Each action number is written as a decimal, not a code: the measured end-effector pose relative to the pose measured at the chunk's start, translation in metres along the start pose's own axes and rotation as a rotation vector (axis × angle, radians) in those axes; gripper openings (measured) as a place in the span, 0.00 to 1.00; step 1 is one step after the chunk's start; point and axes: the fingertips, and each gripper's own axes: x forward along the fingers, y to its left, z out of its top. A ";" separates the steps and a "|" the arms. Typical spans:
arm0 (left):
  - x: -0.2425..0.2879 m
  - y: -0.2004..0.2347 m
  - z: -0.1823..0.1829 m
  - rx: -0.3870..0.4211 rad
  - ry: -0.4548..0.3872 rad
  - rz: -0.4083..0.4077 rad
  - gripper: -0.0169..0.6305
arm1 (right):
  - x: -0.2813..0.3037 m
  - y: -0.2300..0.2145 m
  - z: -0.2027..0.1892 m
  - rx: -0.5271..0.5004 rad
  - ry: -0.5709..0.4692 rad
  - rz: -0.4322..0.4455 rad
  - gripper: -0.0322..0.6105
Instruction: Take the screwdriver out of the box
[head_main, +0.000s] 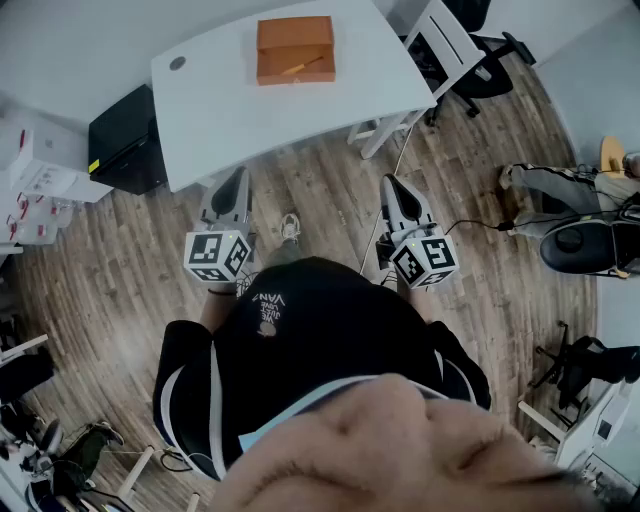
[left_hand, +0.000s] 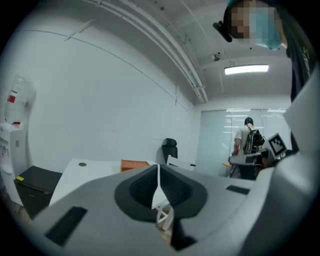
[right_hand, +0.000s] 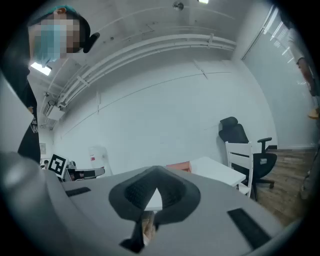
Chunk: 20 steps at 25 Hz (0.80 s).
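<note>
An orange box (head_main: 295, 50) sits on the far side of the white table (head_main: 220, 110). A thin pale tool that looks like the screwdriver (head_main: 303, 67) lies slantwise in it. Both grippers hang level over the wooden floor, short of the table's near edge. My left gripper (head_main: 238, 182) is shut with nothing between its jaws, and so is my right gripper (head_main: 391, 187). The left gripper view has the box (left_hand: 134, 163) far off, beyond the closed jaws (left_hand: 158, 176). The right gripper view shows the box (right_hand: 178, 166) just above its closed jaws (right_hand: 154, 189).
A black cabinet (head_main: 125, 140) stands left of the table. A white chair (head_main: 440, 40) and a black office chair (head_main: 490, 60) stand to its right. Someone's legs (head_main: 550, 185) reach in at the right. A person with a backpack (left_hand: 248, 140) stands far off.
</note>
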 end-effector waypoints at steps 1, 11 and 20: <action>0.000 0.000 0.001 -0.004 -0.005 0.002 0.06 | 0.001 0.000 -0.001 0.000 -0.001 0.001 0.07; 0.006 0.009 0.001 -0.022 -0.017 0.001 0.06 | 0.013 0.006 -0.003 0.025 -0.004 0.008 0.07; 0.024 0.022 0.005 -0.035 -0.024 -0.008 0.06 | 0.033 0.001 0.000 0.025 -0.011 -0.007 0.07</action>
